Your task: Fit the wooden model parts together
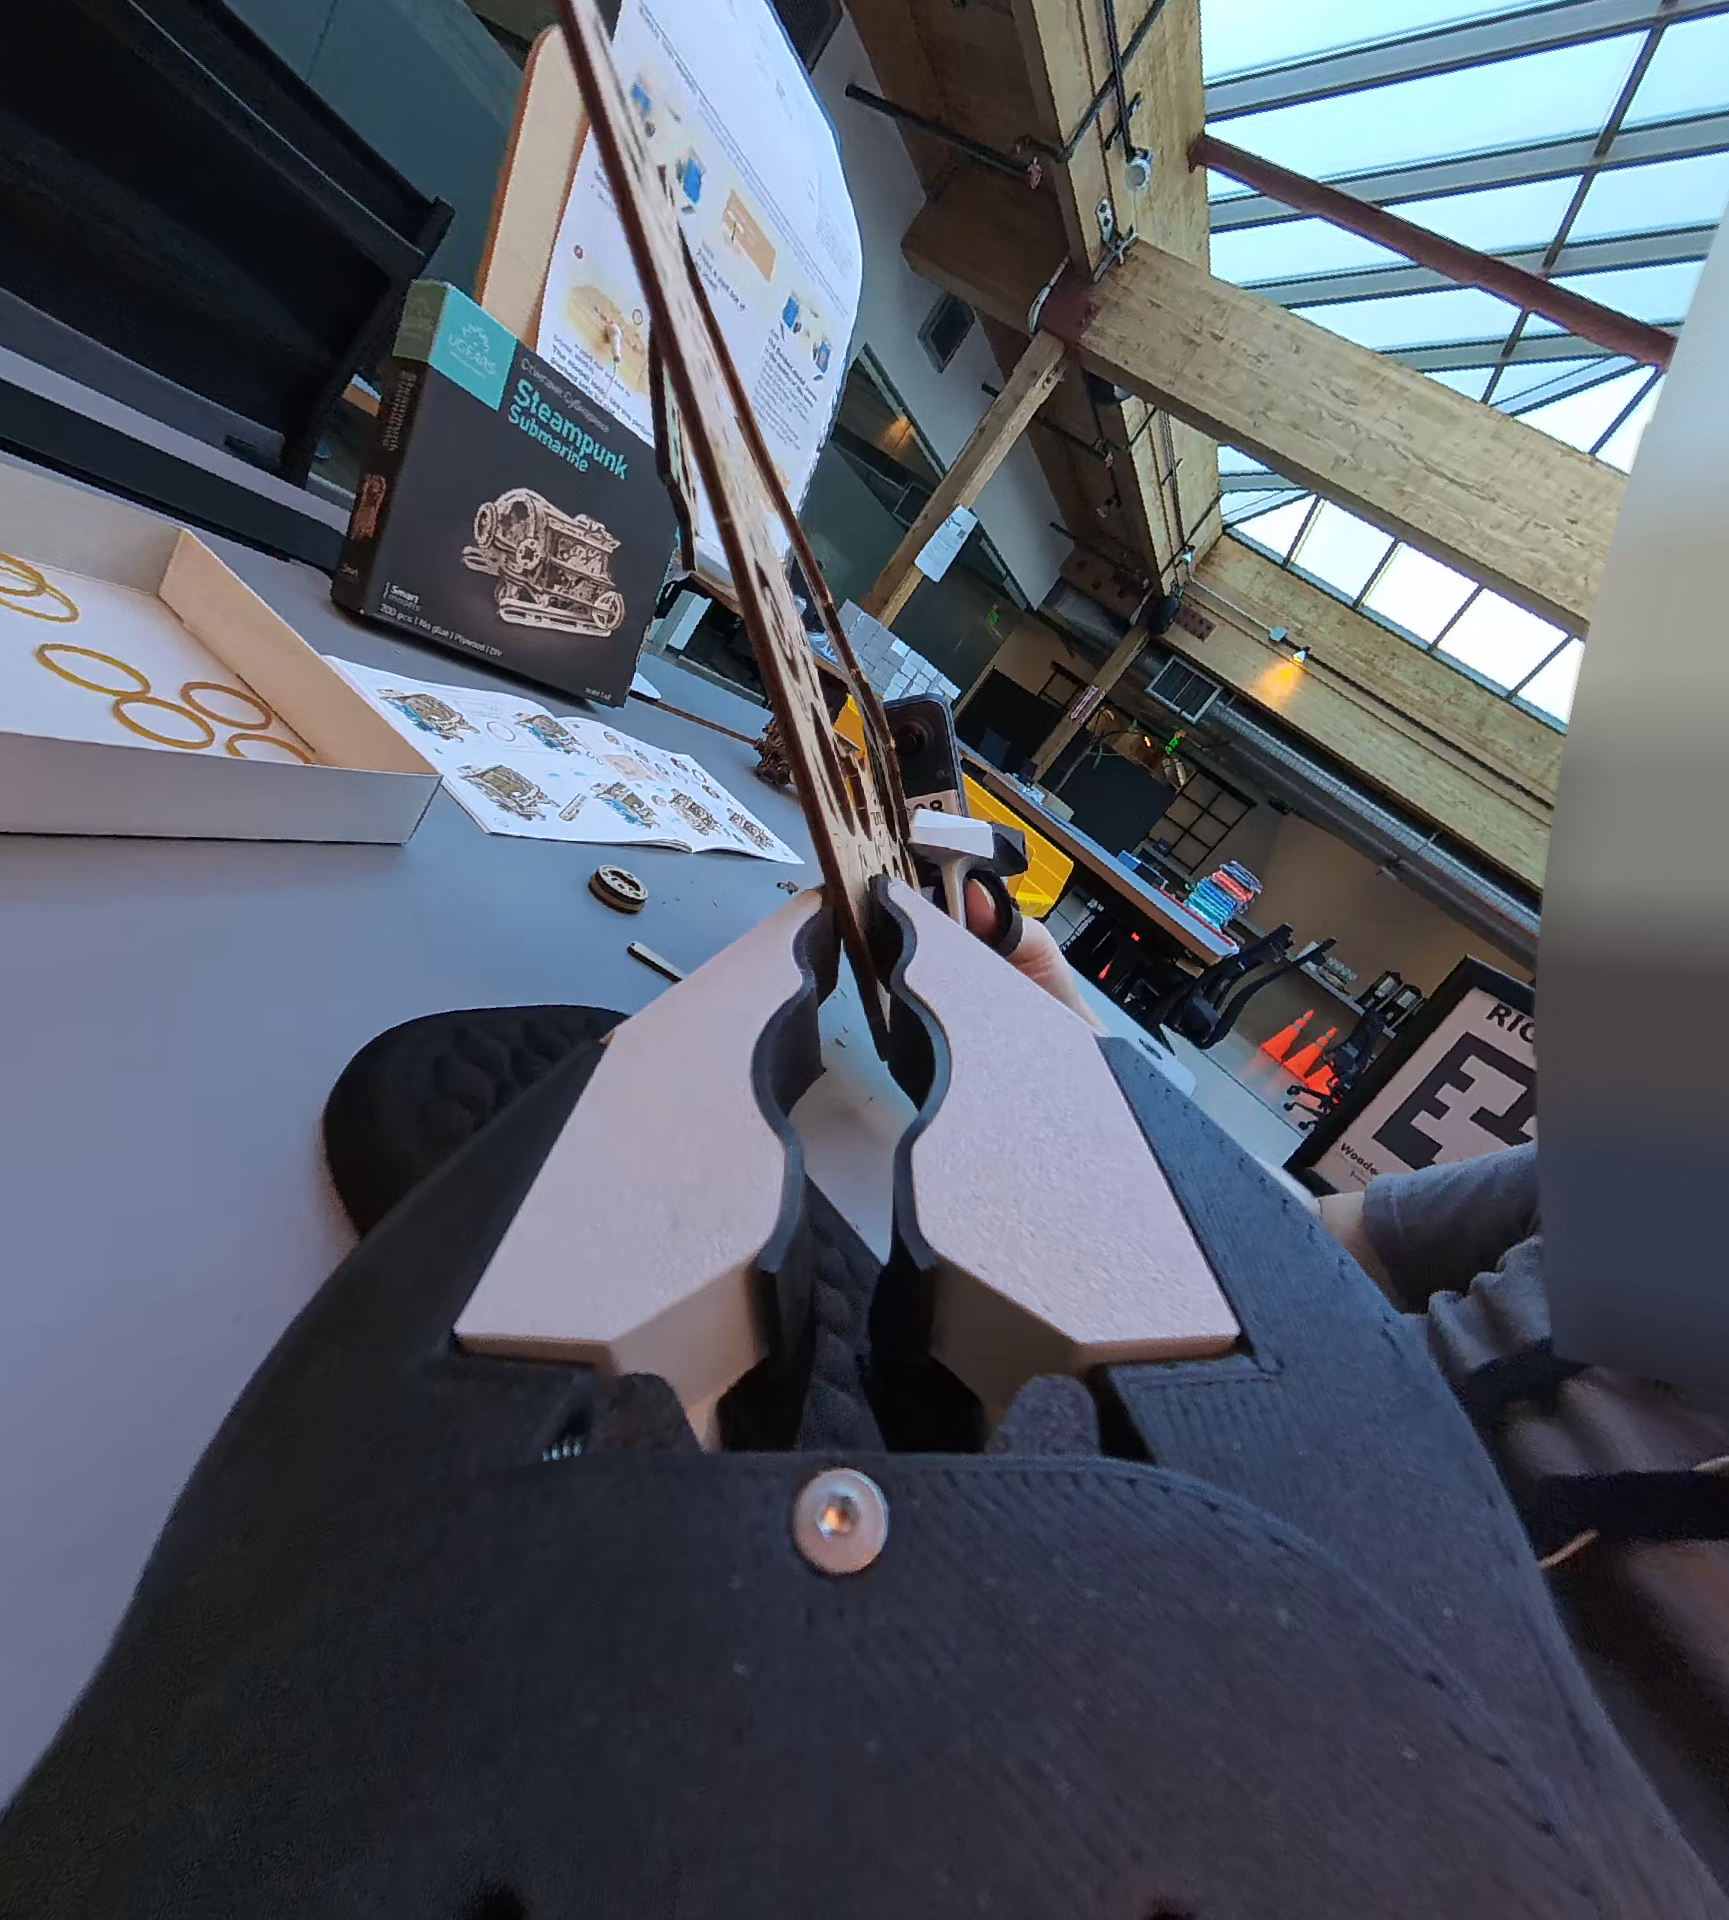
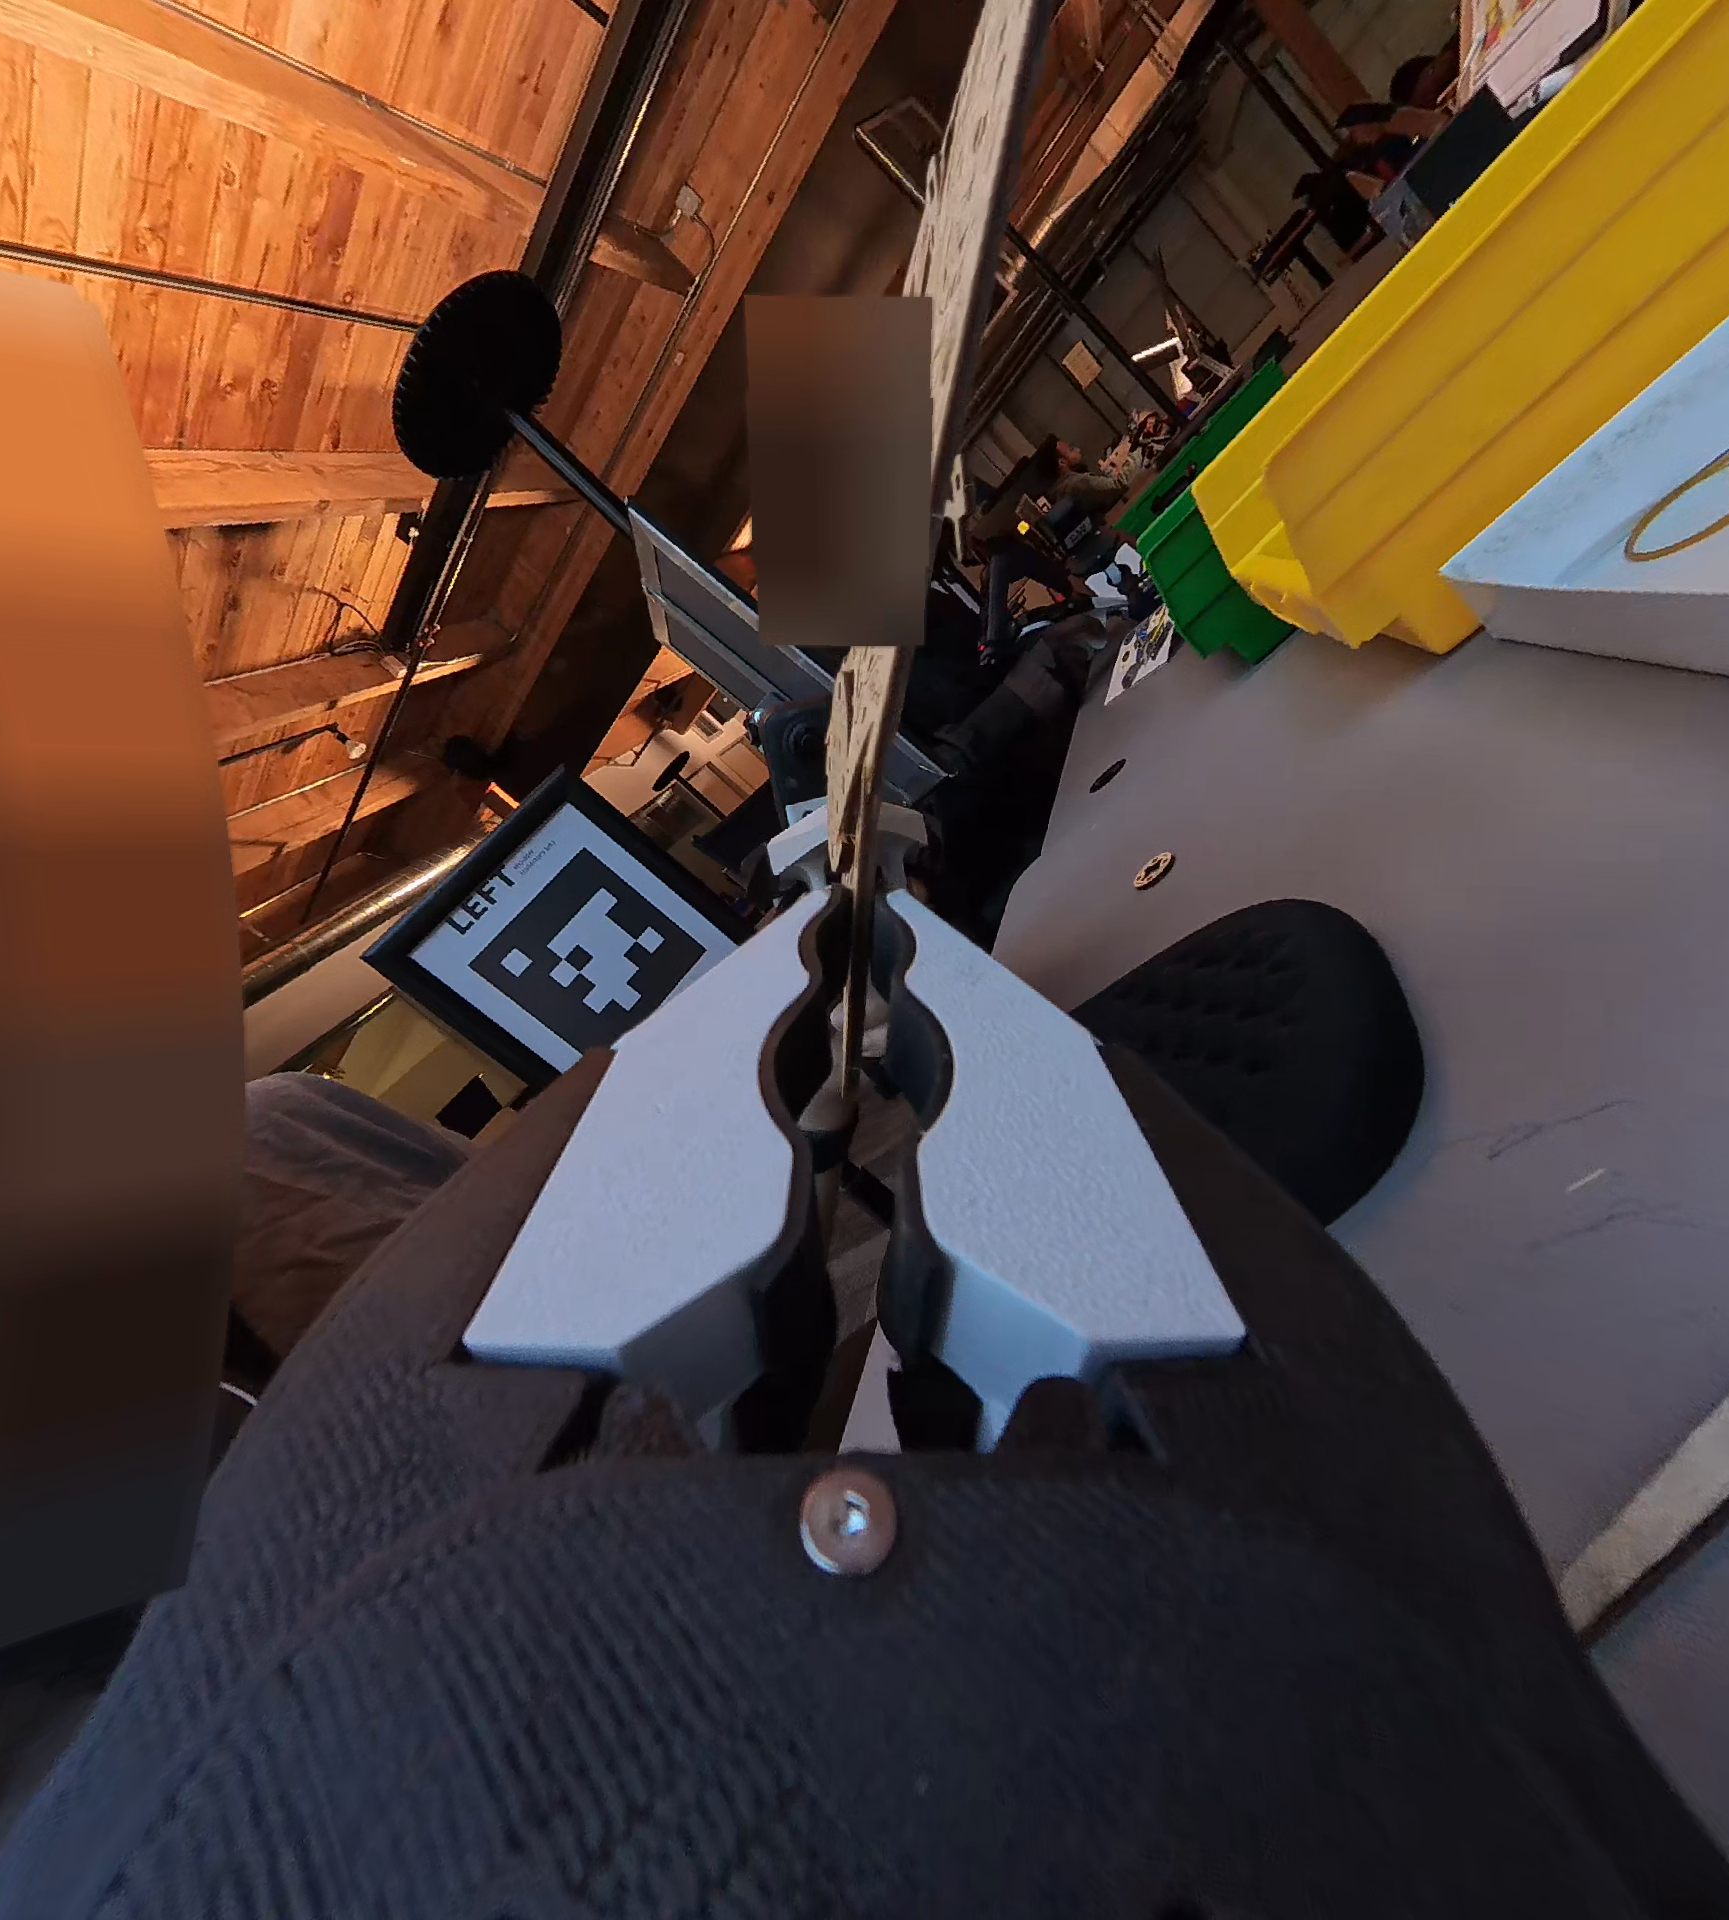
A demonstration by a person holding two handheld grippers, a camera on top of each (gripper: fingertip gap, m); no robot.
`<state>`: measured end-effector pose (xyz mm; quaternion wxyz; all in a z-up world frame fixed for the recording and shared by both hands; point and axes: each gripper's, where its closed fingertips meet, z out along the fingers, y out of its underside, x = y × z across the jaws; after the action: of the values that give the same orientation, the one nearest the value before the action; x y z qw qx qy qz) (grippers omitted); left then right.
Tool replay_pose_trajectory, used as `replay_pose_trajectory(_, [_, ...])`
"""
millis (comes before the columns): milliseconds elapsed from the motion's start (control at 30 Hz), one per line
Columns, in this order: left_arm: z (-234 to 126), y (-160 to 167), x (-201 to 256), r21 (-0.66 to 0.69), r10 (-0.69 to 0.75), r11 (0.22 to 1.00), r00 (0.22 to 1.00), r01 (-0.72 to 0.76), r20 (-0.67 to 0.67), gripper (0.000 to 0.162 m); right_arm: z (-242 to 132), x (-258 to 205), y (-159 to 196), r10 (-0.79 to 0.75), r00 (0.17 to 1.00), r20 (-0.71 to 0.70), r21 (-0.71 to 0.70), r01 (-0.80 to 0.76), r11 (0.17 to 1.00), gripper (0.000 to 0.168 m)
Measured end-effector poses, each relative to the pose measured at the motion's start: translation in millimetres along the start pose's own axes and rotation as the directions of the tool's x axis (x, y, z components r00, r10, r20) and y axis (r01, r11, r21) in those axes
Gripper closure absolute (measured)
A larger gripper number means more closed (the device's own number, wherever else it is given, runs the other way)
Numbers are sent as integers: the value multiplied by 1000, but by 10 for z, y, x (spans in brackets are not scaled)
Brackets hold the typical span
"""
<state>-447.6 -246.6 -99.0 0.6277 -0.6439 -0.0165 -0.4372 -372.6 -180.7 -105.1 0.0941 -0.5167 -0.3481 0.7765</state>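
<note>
A thin laser-cut plywood sheet (image 1: 735,468) stands nearly on edge above the grey table (image 1: 164,1039). My left gripper (image 1: 855,914) is shut on its lower edge. The right gripper's white fingers (image 1: 953,836) show just behind the sheet in the left wrist view. In the right wrist view the same sheet (image 2: 974,156) runs up edge-on, and my right gripper (image 2: 858,914) is shut on it. A small wooden gear (image 1: 618,888) and a short wooden stick (image 1: 654,961) lie on the table near the left gripper. The gear also shows in the right wrist view (image 2: 1151,871).
A white tray (image 1: 164,790) with several rubber bands sits at the left, and also shows in the right wrist view (image 2: 1670,582). An open booklet (image 1: 579,769), the dark kit box (image 1: 517,509) and a propped instruction sheet (image 1: 766,208) stand behind. Yellow bins (image 2: 1462,364) and a green bin (image 2: 1192,561) line the table's far side. Spacing between my two grippers at the tips: around 11 cm.
</note>
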Motion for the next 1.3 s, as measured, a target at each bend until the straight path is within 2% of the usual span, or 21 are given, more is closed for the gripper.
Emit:
replay_pose_trajectory(267, [-252,-50,-122,-110,-24,994,1000,25,12,155,185,52,215,91,996,3,-35,-91,995,167])
replay_pose_trajectory(600, [-204,37,-120,-198,-110,975,993,101,-31,159,175,67,201,73,996,-42,-21,-74,997,167])
replay_pose_trajectory(833, [-161,36,-70,-211,-112,973,992,98,-56,161,143,47,130,71,997,-36,20,-70,997,167])
replay_pose_trajectory(1200, [-99,22,-61,-159,-212,967,974,199,-74,161,110,8,-2,50,999,-12,98,-49,994,167])
replay_pose_trajectory(1300, [-114,22,-77,-151,-215,967,975,203,-62,161,99,7,-40,58,998,-9,123,-56,991,159])
